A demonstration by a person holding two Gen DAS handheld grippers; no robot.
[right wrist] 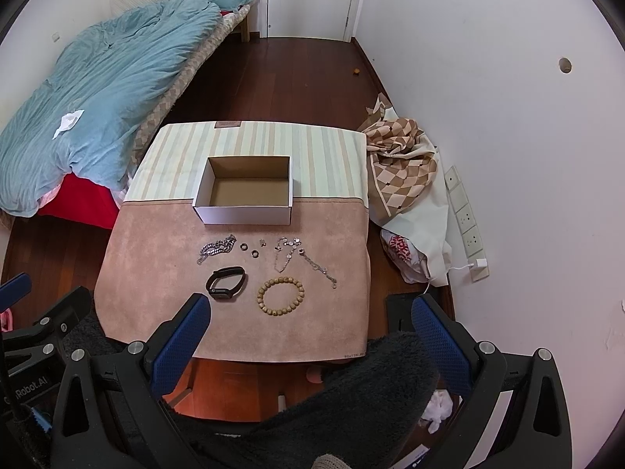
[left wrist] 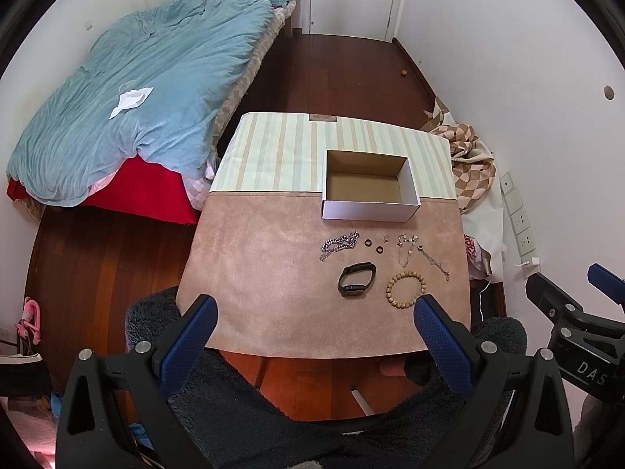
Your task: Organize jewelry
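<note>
An open white cardboard box point(left wrist: 367, 209) point(right wrist: 242, 213) stands empty on the table. In front of it on the tan mat point(left wrist: 254, 281) point(right wrist: 156, 273) lie a silver chain bundle point(left wrist: 339, 245) point(right wrist: 216, 249), two small dark rings point(left wrist: 373, 246) point(right wrist: 249, 249), thin silver chains point(left wrist: 424, 256) point(right wrist: 302, 258), a black wristband point(left wrist: 356, 279) point(right wrist: 227, 282) and a wooden bead bracelet point(left wrist: 406, 288) point(right wrist: 280, 296). My left gripper point(left wrist: 315, 310) is open and empty, held above the table's near edge. My right gripper point(right wrist: 310, 308) is open and empty, near the mat's right front corner.
A bed with a blue duvet point(left wrist: 136, 90) point(right wrist: 97, 78) is to the left. Checkered cloth and bags point(left wrist: 468, 164) point(right wrist: 402, 164) are piled to the right by the wall. A dark fuzzy seat point(left wrist: 273, 410) point(right wrist: 351, 398) is below the grippers. The floor is wooden.
</note>
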